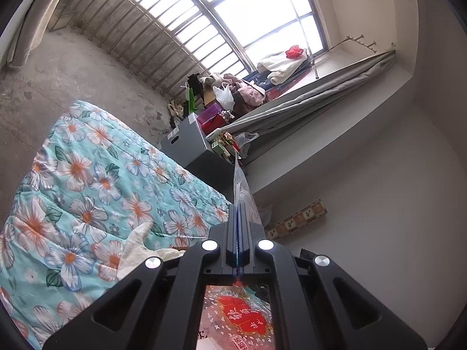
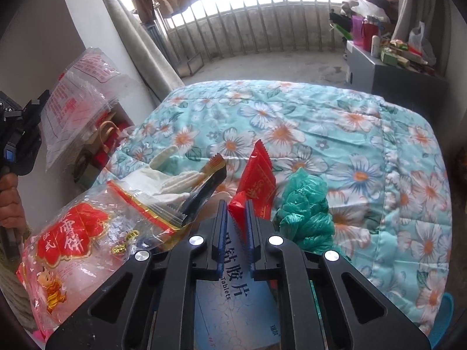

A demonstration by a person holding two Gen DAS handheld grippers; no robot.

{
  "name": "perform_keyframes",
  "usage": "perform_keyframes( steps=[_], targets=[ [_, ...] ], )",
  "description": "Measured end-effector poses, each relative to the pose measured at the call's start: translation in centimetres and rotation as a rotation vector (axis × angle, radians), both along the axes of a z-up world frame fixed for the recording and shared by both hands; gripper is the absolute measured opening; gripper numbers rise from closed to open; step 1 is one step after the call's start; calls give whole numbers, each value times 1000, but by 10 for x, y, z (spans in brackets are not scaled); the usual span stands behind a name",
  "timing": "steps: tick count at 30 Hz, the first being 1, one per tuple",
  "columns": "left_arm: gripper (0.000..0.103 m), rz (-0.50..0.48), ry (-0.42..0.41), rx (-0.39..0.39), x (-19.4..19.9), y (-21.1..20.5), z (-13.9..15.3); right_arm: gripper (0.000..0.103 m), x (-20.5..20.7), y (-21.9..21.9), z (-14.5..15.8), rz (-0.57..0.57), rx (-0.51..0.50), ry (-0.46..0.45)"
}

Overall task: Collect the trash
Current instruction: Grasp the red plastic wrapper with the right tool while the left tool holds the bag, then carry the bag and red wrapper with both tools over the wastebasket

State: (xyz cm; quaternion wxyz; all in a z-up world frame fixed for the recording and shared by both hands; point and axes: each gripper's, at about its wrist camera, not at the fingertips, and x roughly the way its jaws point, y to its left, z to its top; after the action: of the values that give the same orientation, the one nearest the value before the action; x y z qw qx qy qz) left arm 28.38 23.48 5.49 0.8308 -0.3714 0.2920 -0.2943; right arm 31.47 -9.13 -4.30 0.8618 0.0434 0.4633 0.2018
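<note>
The left wrist camera sits behind the left tool [image 1: 238, 207] and looks out rolled hard to one side, so the window [image 1: 251, 8] and railing arc across the top and the floral quilt [image 1: 96, 180] slopes down the left. It faces the far cluttered corner, close over the bed. The right wrist camera rides level behind the right tool [image 2: 236, 204], low and near the quilt [image 2: 335, 134], facing the same railing. Both views share the quilt, the dark cabinet [image 1: 189, 143] [image 2: 388, 73] and the printed snack bag [image 1: 239, 318] [image 2: 67, 242].
</note>
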Motion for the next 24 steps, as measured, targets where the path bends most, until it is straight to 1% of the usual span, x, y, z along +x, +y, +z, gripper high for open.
perform_keyframes(
  steps=[5,12,15,20,24],
  targets=[
    [0,7,-23,-4,-7,4,9,3,-1,-12,16,-27,84,-40],
    [0,9,-86,-2,-23,2,32,2,-12,-44,52,-72,317,-96],
    [0,1,-121,10,-33,-3,44,2,-26,-60,69,-95,389,-137],
    [0,-27,-193,37,-57,-17,64,2,-67,-84,95,-155,429,-214],
    [0,-44,-251,82,-81,-36,80,2,-106,-107,112,-214,430,-275]
  ],
)
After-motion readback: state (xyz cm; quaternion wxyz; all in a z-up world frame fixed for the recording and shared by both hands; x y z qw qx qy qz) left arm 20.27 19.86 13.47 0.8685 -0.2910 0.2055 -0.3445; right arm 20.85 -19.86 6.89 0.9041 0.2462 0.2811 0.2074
